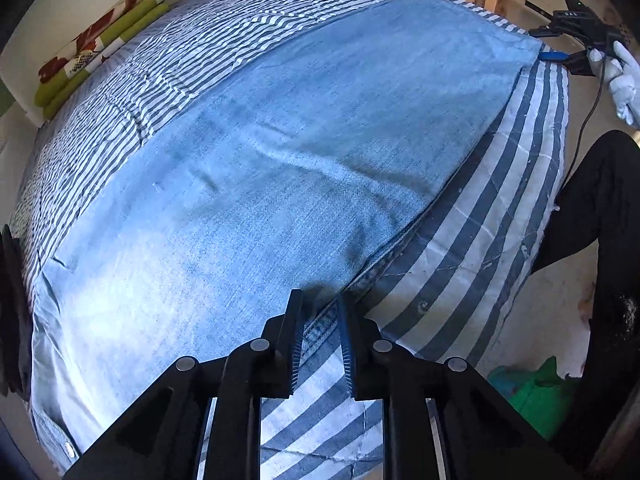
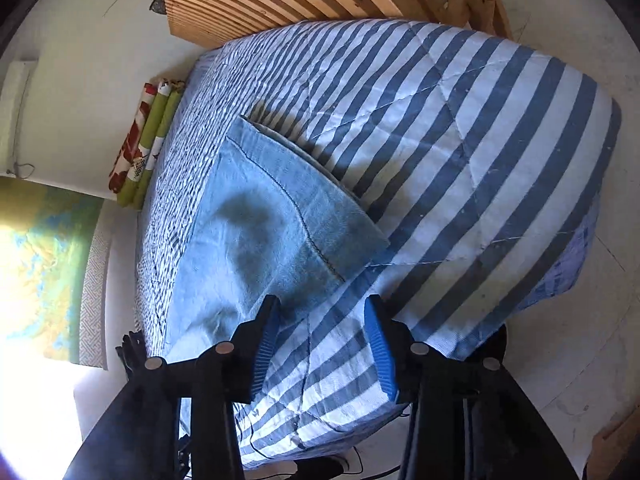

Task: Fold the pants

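Black fingers of the left tool stand slightly apart at the near seam edge of the pants, denim showing in the gap; whether the pads pinch it I cannot tell. One pair of light blue pants lies flat, folded lengthwise, on the striped quilt covering the bed. In its own view the right tool, with two blue pads, stands spread over bare quilt just right of the pants' near end, gripping nothing. One gloved hand carries it. No readable writing shows.
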Demonstrator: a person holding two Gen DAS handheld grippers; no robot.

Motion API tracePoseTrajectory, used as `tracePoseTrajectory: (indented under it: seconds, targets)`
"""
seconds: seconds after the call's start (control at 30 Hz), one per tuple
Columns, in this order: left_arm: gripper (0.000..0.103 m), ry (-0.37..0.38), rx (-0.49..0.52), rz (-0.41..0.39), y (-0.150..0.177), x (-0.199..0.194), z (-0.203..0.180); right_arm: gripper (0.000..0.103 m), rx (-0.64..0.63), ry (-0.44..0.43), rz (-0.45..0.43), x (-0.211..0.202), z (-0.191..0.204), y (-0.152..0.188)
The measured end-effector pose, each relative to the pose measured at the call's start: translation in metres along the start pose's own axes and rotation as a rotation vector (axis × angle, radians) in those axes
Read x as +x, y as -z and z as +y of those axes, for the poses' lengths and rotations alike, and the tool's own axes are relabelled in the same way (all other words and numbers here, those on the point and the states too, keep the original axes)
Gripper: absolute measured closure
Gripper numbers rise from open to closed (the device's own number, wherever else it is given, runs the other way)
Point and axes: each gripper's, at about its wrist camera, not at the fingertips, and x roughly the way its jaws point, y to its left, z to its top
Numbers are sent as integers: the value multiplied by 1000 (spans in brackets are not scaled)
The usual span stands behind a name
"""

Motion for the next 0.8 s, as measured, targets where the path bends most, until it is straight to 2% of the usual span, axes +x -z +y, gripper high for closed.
tracePoseTrajectory:
  seconds: [0.1, 0.13, 0.17, 0.2, 0.27, 0.3, 0.4, 0.5, 0.57, 0.63, 0.67, 0.7, 0.77, 0.8]
  targets:
    - [103, 29, -26, -8, -7, -1, 4, 61, 16, -29, -20, 16, 9, -10]
    - [102, 23, -26, -9, -10, -2, 6, 61, 17, -10, -28, 23, 13, -13]
    - [102, 24, -33, -15, -13, -6, 8, 73, 11, 5, -34, 29, 18, -16]
    - [102, 32, -47, -24, -16, -12, 12, 91, 3, 22, -41, 35, 23, -19]
    - [103, 59, -83, -62, -21, -32, 22, 94, -28, 60, -38, 37, 36, -24]
    - [103, 82, -103, -78, -21, -44, 27, 95, -51, 51, -53, 31, 45, -26]
    - [102, 103, -108, -103, -19, -68, 31, 96, -209, 70, -134, -8, 82, -26]
    - [99, 164, -111, -21, -10, -57, 25, 95, -298, 117, -155, -23, 96, -19]
    - [73, 138, -104, 33, -5, -48, 23, 90, -352, 241, -82, -2, 92, -16]
    - [71, 149, -129, 2, -3, -55, 29, 86, -329, 323, 24, 14, 76, -19]
    - [71, 169, -149, -17, -3, -61, 35, 83, -303, 318, 19, 10, 67, -21]
    - [71, 172, -162, -43, -7, -67, 44, 76, -285, 306, -5, 1, 62, -23]
    - [70, 145, -161, -71, -21, -76, 58, 73, -283, 330, -81, -20, 66, -25]
    - [70, 133, -152, -82, -29, -80, 64, 73, -320, 335, -93, -26, 75, -27]
